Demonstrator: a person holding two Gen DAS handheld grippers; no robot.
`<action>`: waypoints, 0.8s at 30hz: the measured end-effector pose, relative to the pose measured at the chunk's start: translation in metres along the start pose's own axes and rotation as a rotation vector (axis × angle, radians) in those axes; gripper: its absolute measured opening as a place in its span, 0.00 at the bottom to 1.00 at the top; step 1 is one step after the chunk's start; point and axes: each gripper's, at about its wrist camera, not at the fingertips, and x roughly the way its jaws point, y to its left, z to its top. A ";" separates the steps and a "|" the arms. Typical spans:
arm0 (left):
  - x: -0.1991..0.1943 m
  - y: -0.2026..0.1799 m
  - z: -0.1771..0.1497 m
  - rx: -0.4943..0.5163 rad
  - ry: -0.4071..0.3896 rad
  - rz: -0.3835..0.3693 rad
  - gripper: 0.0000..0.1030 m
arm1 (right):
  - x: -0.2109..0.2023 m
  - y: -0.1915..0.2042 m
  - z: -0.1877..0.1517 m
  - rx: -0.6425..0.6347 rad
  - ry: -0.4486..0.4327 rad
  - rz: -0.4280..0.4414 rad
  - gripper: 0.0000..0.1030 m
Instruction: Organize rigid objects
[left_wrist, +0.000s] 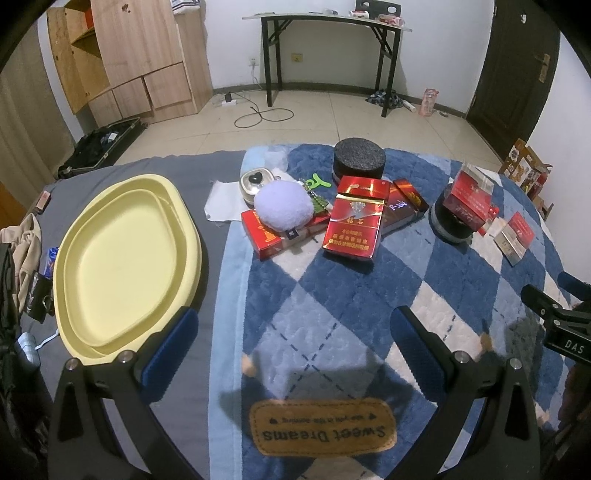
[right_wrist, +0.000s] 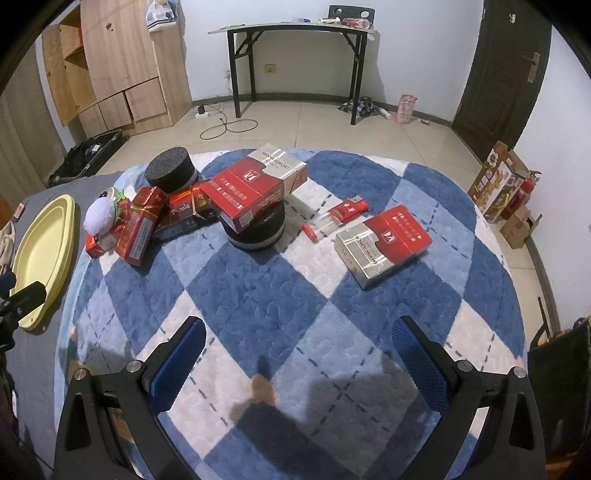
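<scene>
A pale yellow tray lies empty on the left of the bed; it also shows in the right wrist view. Several red cigarette boxes lie on the blue checked quilt: one upright-facing box, one resting on a black round tin, one lying alone at right. A second black round tin stands at the back. A red lighter lies between boxes. My left gripper is open and empty, near the tray's edge. My right gripper is open and empty above bare quilt.
A lilac pompom, a small metal tin and a green clip sit among the boxes. Clothes and small items lie left of the tray. Beyond the bed are a black folding table, a wooden cabinet and a dark door.
</scene>
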 end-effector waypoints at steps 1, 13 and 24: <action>0.000 0.000 0.000 0.000 0.000 0.001 1.00 | 0.000 0.000 0.000 -0.001 -0.001 0.000 1.00; -0.003 -0.002 0.001 0.005 0.001 -0.005 1.00 | 0.001 0.001 -0.001 -0.007 0.005 0.010 1.00; -0.002 -0.003 -0.002 0.011 0.006 -0.009 1.00 | 0.004 0.001 -0.002 -0.013 0.010 0.008 1.00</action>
